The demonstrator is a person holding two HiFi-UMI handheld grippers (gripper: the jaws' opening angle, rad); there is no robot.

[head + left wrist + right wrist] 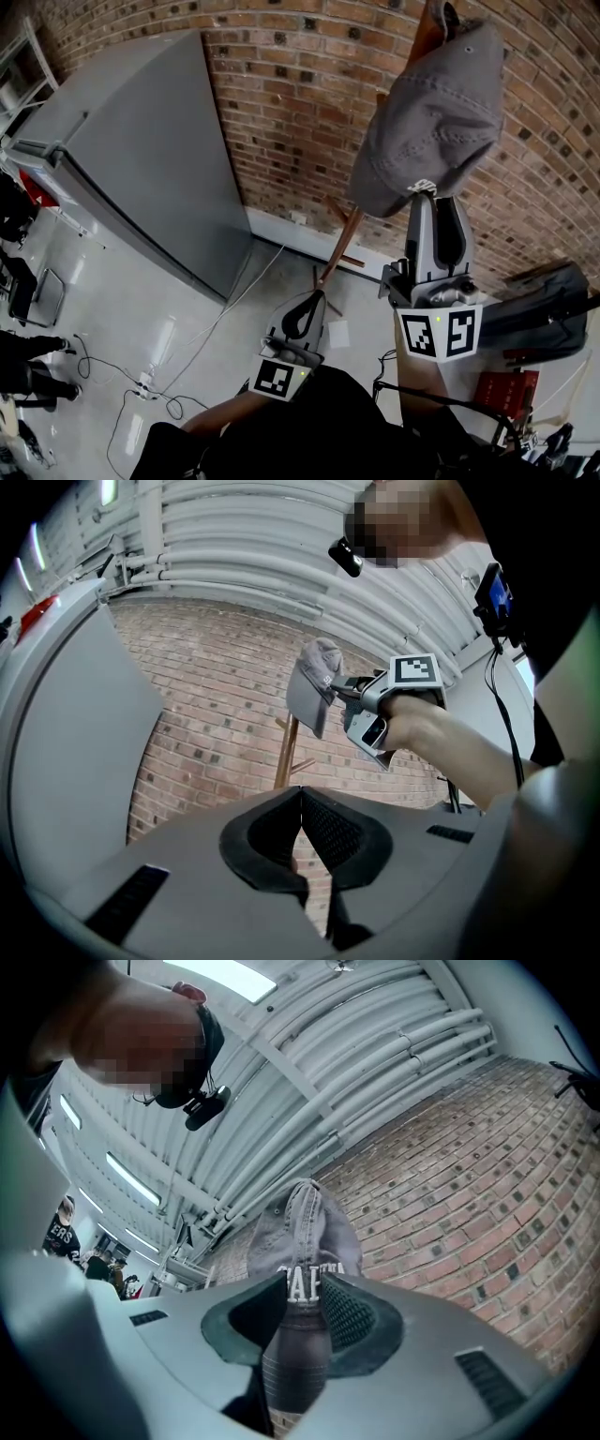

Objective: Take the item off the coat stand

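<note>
A grey baseball cap [431, 122] hangs on top of a wooden coat stand [342, 248] in front of a brick wall. My right gripper [424, 192] reaches up under the cap. In the right gripper view the cap [305, 1232] has its dark brim lying between the jaws of the right gripper [300, 1297], which stand wide apart. My left gripper [305, 314] hangs lower, near the foot of the stand, with its fingertips together and nothing in them. The left gripper view shows the cap [314, 682], the stand [286, 752] and the right gripper [375, 705] at the cap's brim.
A tall grey cabinet [141, 150] leans against the brick wall [291, 112] at left. Cables and a power strip [150, 380] lie on the floor. A black case [544, 314] and a red box [502, 389] sit at right. People stand at far left [19, 281].
</note>
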